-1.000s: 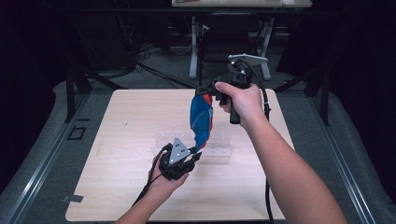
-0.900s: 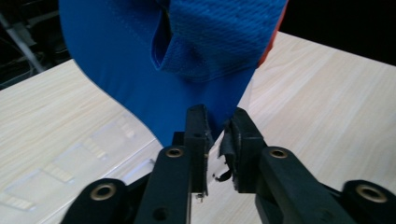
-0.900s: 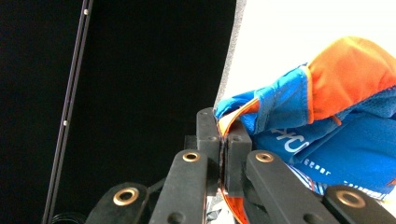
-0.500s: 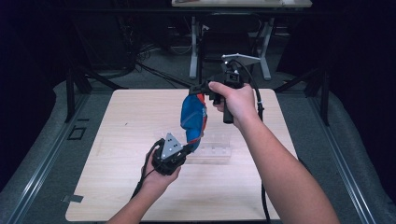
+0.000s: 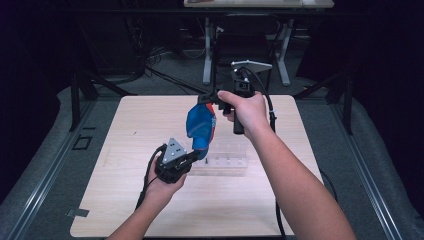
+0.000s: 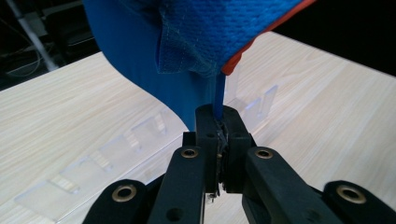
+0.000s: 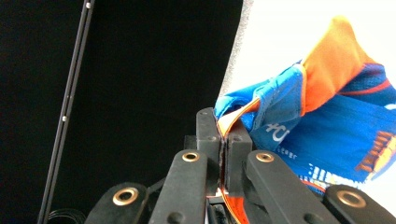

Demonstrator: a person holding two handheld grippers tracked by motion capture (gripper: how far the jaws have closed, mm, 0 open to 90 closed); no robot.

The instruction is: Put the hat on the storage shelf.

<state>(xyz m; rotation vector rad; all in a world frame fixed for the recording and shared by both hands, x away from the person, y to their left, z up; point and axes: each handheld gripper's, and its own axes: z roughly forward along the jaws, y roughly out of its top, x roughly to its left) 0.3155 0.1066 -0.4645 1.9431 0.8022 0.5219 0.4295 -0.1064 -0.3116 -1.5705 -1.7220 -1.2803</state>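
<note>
A blue cloth with orange trim (image 5: pixel 200 127) hangs in the air over the middle of the wooden table (image 5: pixel 135 120). My right gripper (image 5: pixel 207 98) is shut on its top edge; in the right gripper view the orange hem (image 7: pixel 233 122) is pinched between the jaws of the right gripper (image 7: pixel 222 126). Below it, my left gripper (image 5: pixel 199 156) is shut on the cloth's lower edge. The left gripper view shows a thin blue fold (image 6: pixel 219 95) running down into the closed jaws of the left gripper (image 6: pixel 219 122), with the rest of the cloth (image 6: pixel 140 56) above.
A clear plastic rack with several slots (image 5: pixel 227 162) lies on the table just behind and right of the left gripper, and appears as a clear rack (image 6: pixel 116 144) in the left gripper view. Dark floor, cables and table legs (image 5: pixel 207 55) surround the table.
The left gripper's jaws have closed on the cloth's lower edge and the hand has shifted slightly left. The right hand and the cloth have drifted a little left too.
</note>
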